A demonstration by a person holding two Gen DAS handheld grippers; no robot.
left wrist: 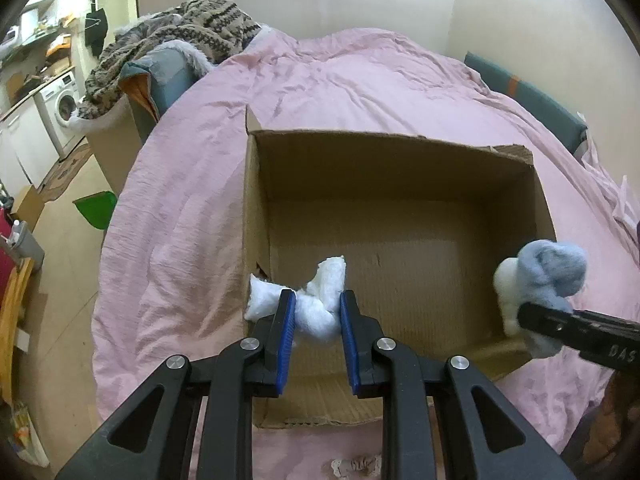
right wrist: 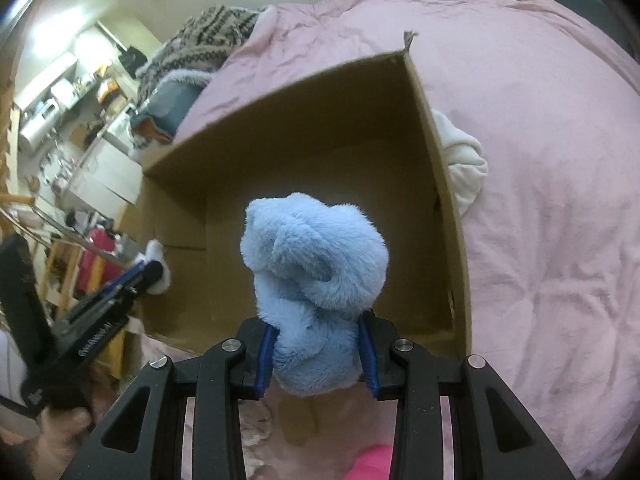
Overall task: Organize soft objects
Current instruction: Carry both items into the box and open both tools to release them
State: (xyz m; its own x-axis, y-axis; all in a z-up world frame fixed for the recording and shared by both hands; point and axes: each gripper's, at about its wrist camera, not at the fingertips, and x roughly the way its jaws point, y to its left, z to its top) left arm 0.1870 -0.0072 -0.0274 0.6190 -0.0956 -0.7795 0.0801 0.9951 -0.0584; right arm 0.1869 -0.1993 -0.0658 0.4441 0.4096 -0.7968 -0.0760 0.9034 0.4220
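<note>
The left tongs (left wrist: pixel 318 312) are clenched on a white sock (left wrist: pixel 316 300), a rough, crumpled bundle. One end pokes out past the left pad over the box (left wrist: pixel 400 168) wall; the other rises over the box's floor. Its lower part is hidden between the blue pads.

The right tongs (right wrist: pixel 318 344) grip a blue sock (right wrist: pixel 316 276), fluffy and rolled into a fat knot. It fills the middle of the right wrist view and hides much of the box floor behind it. In the left wrist view the same bundle shows a pale patch and sits over the box's right wall, half covered by the black finger in front of it.

The box is open cardboard with a torn rim, resting on a bed (left wrist: pixel 360 76) under a wrinkled pink cover. Its near wall is cut off behind the tongs.

A white cloth (right wrist: pixel 464 164) lies on the bed just outside the box's right wall, partly hidden by it. A pink thing (right wrist: pixel 372 460) at the bottom edge of the right wrist view is cut off and cannot be made out.
</note>
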